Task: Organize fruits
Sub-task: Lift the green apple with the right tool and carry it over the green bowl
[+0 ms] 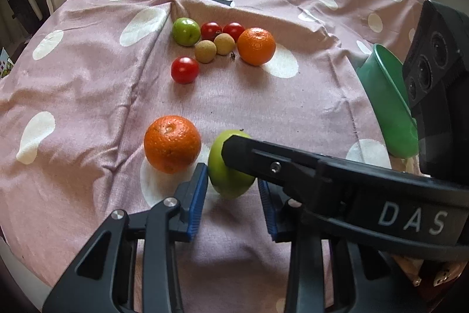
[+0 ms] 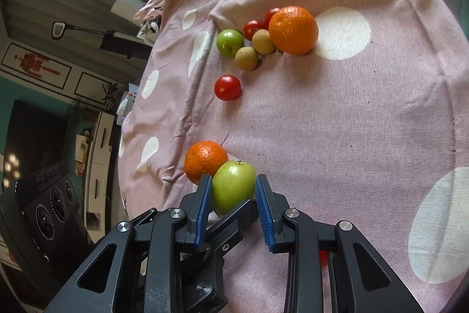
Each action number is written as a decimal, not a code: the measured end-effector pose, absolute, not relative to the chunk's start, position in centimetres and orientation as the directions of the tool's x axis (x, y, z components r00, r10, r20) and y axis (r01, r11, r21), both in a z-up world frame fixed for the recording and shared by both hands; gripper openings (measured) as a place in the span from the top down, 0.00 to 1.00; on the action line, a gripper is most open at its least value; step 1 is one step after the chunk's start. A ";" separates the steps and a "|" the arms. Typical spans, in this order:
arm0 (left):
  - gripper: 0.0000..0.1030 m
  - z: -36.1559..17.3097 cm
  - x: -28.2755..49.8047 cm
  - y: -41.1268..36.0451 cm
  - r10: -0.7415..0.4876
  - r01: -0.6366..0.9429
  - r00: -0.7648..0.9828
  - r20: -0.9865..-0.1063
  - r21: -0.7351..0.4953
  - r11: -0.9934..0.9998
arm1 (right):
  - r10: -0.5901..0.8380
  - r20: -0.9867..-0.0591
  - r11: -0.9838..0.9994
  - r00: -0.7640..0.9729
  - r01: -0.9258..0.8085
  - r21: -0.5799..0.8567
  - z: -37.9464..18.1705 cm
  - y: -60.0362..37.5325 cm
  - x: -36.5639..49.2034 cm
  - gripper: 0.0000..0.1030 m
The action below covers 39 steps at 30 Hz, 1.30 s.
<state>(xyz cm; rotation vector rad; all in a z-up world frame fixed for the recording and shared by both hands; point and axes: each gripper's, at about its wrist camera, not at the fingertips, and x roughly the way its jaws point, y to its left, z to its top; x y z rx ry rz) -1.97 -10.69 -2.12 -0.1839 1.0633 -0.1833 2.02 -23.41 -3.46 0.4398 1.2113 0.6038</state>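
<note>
While both tools converge on one fruit, we enter the items from nearest to farthest.

1. Right gripper [image 2: 233, 191]: blue pads pressed on either flank of the green apple [image 2: 234, 184], pinching it at its widest girth.
2. Left gripper [image 1: 233, 191]: it brackets the same apple from another angle. One pad touches the skin. The other sits just beside it, partly hidden behind the right tool's finger, so we cannot tell whether it presses.
3. Green apple: lies on the spotted cloth [image 1: 88, 78], stem uppermost, just beside the near orange. We judge it firm, smooth-skinned, moderately heavy and prone to bruising. A hold across the middle suits it; a hold nearer the top or bottom would likely slip off the waxy curve.
4. Near orange [image 1: 172, 143]: pebbled rind, likely easier to grip and slightly yielding.
5. Lone tomato [image 1: 184, 70]: set apart, further back. We judge it glossy and soft, needing light pressure.
6. Far cluster: small green apple [image 1: 186, 31], two tan round fruits [image 1: 206, 51], two more tomatoes [image 1: 211, 30] and a second orange [image 1: 256, 46], packed close together.
7. Green bowl [image 1: 387, 107]: at the right edge, tilted, a probable receptacle.
</note>
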 end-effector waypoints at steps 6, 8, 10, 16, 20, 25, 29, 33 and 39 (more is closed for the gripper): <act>0.67 0.8 -2.4 -12.4 -0.229 0.098 0.553 -0.801 -0.211 0.973 | 0.642 -0.698 0.766 0.316 -0.239 0.596 -0.6 -24.6 1.2 0.68; 0.67 1.6 -2.5 -13.2 -0.225 0.116 0.578 -0.785 -0.194 0.974 | 0.640 -0.684 0.768 0.350 -0.248 0.591 0.5 -25.3 0.9 0.68; 0.67 2.4 -2.5 -14.2 -0.221 0.134 0.595 -0.773 -0.176 0.975 | 0.636 -0.671 0.769 0.381 -0.248 0.589 1.4 -26.0 0.7 0.68; 0.67 4.3 -2.6 -16.6 -0.224 0.183 0.636 -0.738 -0.137 0.973 | 0.608 -0.640 0.785 0.470 -0.239 0.571 3.7 -28.3 0.2 0.68; 0.67 5.3 -2.4 -18.1 -0.251 0.216 0.641 -0.725 -0.143 0.966 | 0.601 -0.616 0.784 0.509 -0.227 0.578 4.6 -29.9 0.1 0.68; 0.67 6.3 -2.3 -20.5 -0.280 0.266 0.659 -0.698 -0.132 0.955 | 0.587 -0.580 0.782 0.565 -0.210 0.588 5.7 -32.3 -0.4 0.68; 0.67 6.8 -1.8 -22.6 -0.314 0.309 0.654 -0.688 -0.136 0.941 | 0.558 -0.563 0.787 0.609 -0.175 0.591 6.2 -34.3 -0.6 0.68; 0.67 6.9 -1.4 -24.7 -0.336 0.342 0.649 -0.682 -0.132 0.930 | 0.528 -0.550 0.791 0.647 -0.138 0.596 6.5 -36.4 -0.8 0.68; 0.67 7.1 -1.0 -27.1 -0.376 0.394 0.632 -0.677 -0.137 0.909 | 0.505 -0.529 0.779 0.682 -0.097 0.619 6.5 -39.5 -1.2 0.68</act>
